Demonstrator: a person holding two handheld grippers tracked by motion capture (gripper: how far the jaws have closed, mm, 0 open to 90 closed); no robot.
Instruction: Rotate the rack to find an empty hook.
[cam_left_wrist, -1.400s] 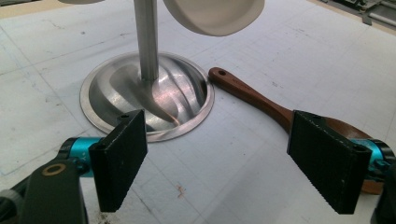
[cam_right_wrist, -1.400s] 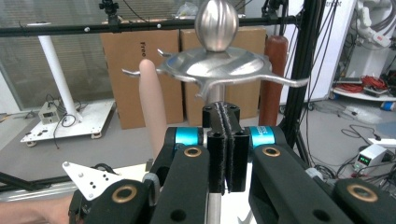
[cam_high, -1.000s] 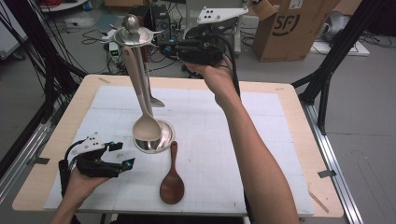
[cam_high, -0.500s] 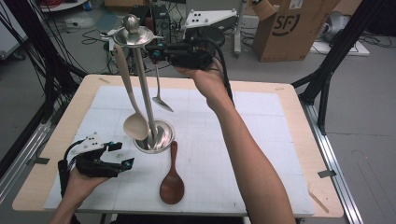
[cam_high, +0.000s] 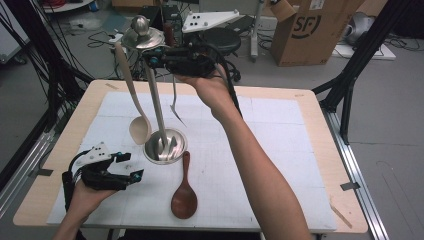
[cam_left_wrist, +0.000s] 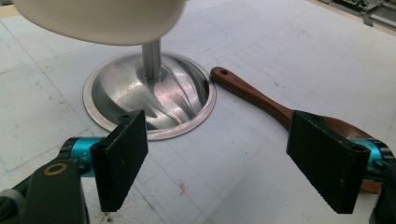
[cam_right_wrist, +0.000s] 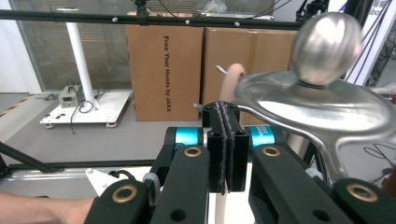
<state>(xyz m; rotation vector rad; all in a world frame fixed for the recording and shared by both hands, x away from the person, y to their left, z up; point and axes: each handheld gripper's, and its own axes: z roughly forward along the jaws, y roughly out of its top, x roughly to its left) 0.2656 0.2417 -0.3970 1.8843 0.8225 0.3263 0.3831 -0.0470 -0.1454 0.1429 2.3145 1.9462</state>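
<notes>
A metal utensil stand has a round base (cam_high: 165, 146) (cam_left_wrist: 116, 98) on the white mat and a knobbed top disc (cam_high: 142, 37) (cam_right_wrist: 317, 107). A cream spoon (cam_high: 140, 129) (cam_left_wrist: 98, 18) (cam_right_wrist: 232, 79) hangs from the disc. My right gripper (cam_high: 162, 59) (cam_right_wrist: 226, 140) is raised beside the disc, shut on the hooked top of a thin metal utensil (cam_high: 174, 102) that dangles below it. A brown wooden spoon (cam_high: 184, 197) (cam_left_wrist: 252, 95) lies flat in front of the base. My left gripper (cam_high: 131, 169) (cam_left_wrist: 229, 158) rests low at the front left, open, facing the base and the wooden spoon.
The white gridded mat (cam_high: 280, 150) covers most of the wooden table (cam_high: 320, 115). Cardboard boxes (cam_high: 315, 30) (cam_right_wrist: 163, 70), cables and black frame poles (cam_high: 350, 85) stand beyond the table's far edge.
My right gripper has moved left toward the stand's top, carrying the metal utensil. The cream spoon has swung left. The left gripper has stayed put.
</notes>
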